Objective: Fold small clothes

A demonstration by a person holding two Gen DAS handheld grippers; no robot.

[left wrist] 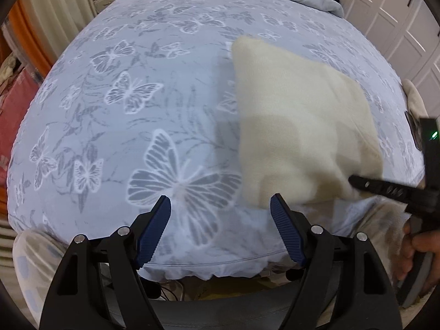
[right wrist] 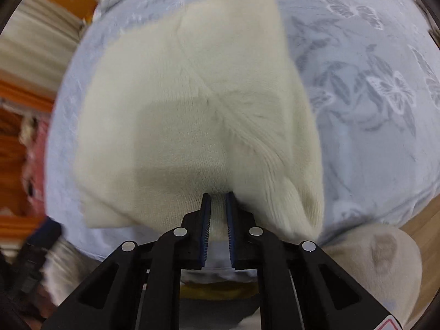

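Right hand-held gripper (right wrist: pixel 218 200) pinches the cream knit (right wrist: pixel 187 104) at the bed's (left wrist: pixel 115 88) near edge; left hand-held gripper (left wrist: pixel 220 206) hovers open.

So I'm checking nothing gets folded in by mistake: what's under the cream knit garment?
The cream knit garment lies on the blue butterfly-print bedsheet, its near edge pinched by the right gripper. Whatever lies beneath its middle is covered.

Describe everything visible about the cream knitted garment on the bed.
The cream knitted garment is soft, fuzzy knitwear with a ribbed band running diagonally toward its near edge. It lies partly folded on the blue butterfly-print bedsheet. The right claw pinches its near edge; the open left claw is beside it, holding nothing.
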